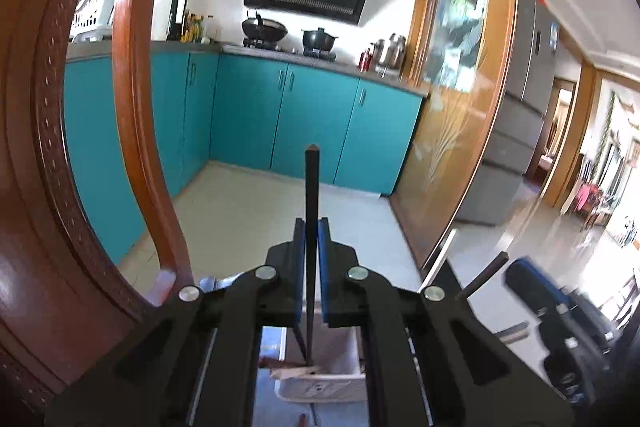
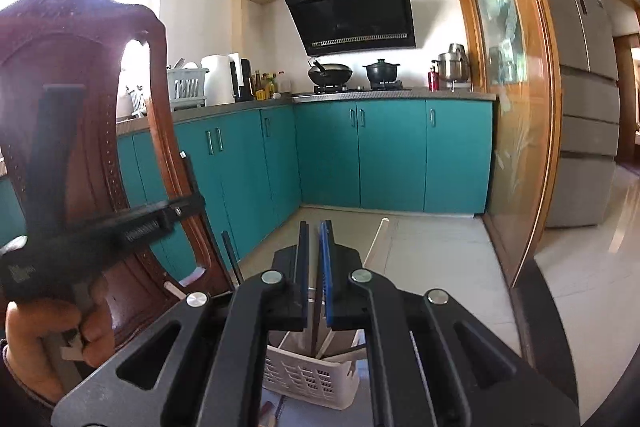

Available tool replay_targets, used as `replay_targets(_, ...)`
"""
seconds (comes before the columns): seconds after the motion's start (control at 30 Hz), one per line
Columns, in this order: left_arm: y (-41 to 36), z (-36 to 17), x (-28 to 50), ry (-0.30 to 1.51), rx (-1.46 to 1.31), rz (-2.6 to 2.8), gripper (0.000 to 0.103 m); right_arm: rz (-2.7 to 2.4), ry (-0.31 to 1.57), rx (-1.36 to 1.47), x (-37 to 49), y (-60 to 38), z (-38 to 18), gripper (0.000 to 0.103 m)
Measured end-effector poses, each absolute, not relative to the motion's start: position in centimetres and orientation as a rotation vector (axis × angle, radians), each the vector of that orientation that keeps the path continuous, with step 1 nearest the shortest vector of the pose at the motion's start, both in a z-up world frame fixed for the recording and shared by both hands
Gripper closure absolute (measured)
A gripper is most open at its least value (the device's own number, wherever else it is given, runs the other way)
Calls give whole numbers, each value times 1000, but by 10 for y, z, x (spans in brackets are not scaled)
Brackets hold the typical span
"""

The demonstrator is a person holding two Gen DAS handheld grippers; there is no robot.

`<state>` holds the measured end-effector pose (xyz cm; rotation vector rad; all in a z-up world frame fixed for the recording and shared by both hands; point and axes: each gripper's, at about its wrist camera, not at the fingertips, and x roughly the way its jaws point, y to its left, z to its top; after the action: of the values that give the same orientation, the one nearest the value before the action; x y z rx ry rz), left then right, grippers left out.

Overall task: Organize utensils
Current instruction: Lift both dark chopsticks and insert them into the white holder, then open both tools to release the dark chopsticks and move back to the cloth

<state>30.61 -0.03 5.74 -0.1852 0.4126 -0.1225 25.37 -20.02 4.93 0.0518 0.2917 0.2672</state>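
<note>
Utensils stand in a white slotted basket (image 2: 308, 379) directly under both grippers. The left gripper (image 1: 311, 231) grasps a dark chopstick (image 1: 311, 211) upright between its pads, its lower end already inside the basket near the far wall. To finish well, I judge it should sink straight down and let go only once the tip rests inside. The right gripper (image 2: 314, 235) shows a narrow gap; whether it grips the dark stick running below it, I cannot tell. Only the right view shows the left hand (image 2: 40, 343) and the basket's perforated side; only the left view shows the chopstick's top.
</note>
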Motion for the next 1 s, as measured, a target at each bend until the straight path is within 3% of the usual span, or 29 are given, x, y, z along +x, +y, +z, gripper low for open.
replay_targets(0.27,-9,37,295,430,-109,-113,96,292,274,110,239,-212,49,93)
replay_targets(0.43,-5,32,281,423,-86,-120,94,394,229,51,206,-200,38,76)
replay_targets(0.5,0,33,274,418,-89,-119,92,451,252,18,194,-192,22,75)
replay_targets(0.63,13,31,256,381,-98,-109,86,498,427,-71,187,-171,-29,74)
replay_targets(0.8,27,13,234,347,-88,-63,78,447,810,-196,205,-141,-112,74)
replay_targets(1.0,47,-22,228,456,-132,-28,74,396,977,-238,220,-129,-156,68)
